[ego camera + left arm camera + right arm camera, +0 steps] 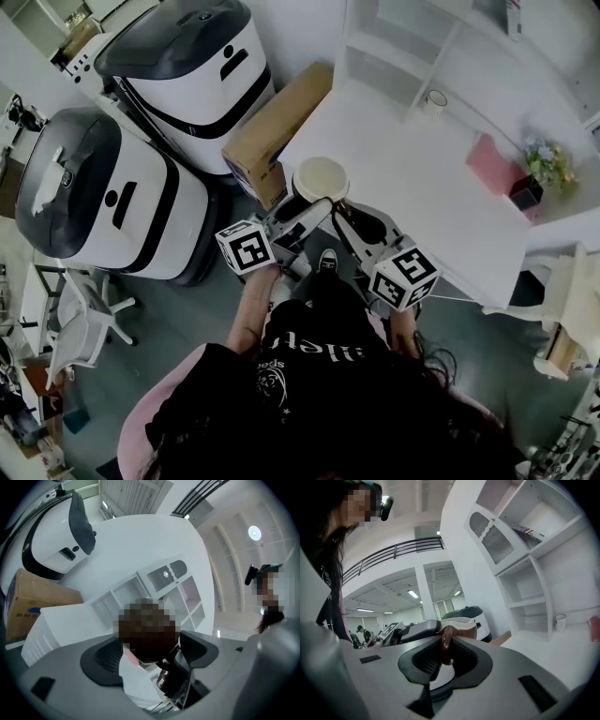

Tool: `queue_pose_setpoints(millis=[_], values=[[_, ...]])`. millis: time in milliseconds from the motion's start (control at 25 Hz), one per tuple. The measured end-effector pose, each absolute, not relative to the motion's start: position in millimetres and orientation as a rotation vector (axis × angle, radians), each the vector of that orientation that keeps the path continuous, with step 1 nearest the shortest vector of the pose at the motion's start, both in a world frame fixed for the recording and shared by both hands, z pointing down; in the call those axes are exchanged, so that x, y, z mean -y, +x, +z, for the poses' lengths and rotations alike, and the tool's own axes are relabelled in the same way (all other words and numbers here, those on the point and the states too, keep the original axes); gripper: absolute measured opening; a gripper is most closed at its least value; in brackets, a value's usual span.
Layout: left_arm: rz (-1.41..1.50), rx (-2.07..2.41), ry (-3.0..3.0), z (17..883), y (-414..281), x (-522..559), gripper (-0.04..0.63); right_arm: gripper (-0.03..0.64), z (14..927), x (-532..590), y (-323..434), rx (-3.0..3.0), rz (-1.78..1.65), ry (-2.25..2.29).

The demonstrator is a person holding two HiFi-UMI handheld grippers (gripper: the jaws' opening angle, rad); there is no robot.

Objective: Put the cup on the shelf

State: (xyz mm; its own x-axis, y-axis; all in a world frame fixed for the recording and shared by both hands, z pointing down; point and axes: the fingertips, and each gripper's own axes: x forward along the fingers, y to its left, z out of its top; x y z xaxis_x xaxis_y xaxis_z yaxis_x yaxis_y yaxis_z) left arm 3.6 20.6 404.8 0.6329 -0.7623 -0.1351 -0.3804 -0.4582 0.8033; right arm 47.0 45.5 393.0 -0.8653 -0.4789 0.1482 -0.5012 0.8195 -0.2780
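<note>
Table (412, 178): white. The cup is held up at its near corner, well apart from the shelf (403, 47).
Cup (320, 177): I see it upright between the two tools, rim up.
Left gripper (149, 656): pads set wide, with the cup's body filling the gap between them.
Right gripper (446, 657): jaws narrow, pinched on the handle (446, 644).
Obscured: a mosaic patch covers most of the cup in the left gripper view. I cannot see its base from the head view.
Appearance: brown outside, pale inside, white toward the bottom.
</note>
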Motion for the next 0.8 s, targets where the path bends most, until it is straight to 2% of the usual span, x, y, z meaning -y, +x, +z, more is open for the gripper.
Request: queue_pose_setpoints(millis=[800], values=[[-0.582,0.887,2.100,395.9,19.0,150.3,0.387,0.084,384.8,124.0,62.1,2.956,0.497,0.828]])
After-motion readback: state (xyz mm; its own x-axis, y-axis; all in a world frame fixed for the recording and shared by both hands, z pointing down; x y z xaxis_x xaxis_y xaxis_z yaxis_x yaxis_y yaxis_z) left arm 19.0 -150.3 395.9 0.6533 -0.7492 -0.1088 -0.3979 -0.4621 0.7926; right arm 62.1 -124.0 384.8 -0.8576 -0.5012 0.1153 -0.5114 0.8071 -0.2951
